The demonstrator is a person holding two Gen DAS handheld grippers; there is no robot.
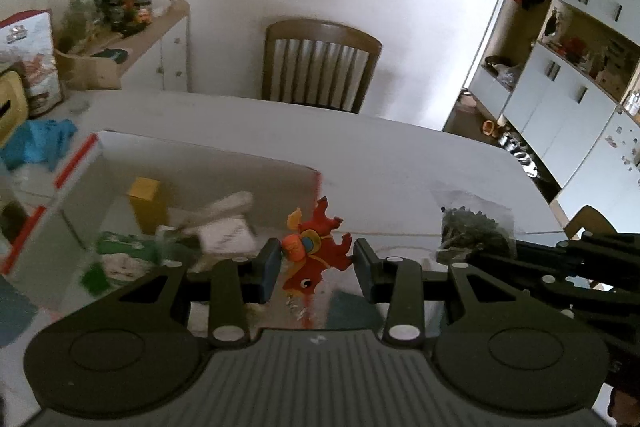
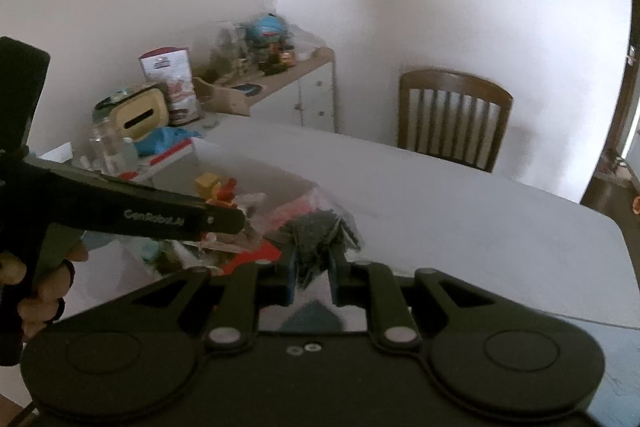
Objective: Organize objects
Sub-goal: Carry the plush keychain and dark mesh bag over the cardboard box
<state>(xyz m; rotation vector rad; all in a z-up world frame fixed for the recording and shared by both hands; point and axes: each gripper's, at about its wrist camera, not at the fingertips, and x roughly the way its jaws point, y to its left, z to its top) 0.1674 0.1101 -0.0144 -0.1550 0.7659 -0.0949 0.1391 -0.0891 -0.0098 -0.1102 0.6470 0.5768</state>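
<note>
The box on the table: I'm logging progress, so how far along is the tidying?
Done: the box already holds several small items. In hand: the left gripper holds a red toy, and the right gripper a clear bag of dark bits. Left: neither is in the box yet.

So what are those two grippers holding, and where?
The left gripper pinches a red toy by its sides; the right gripper clamps a clear bag of dark bits at its near edge.

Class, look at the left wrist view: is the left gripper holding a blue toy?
No. The toy between the left gripper's fingers is red and orange, not blue.
</note>
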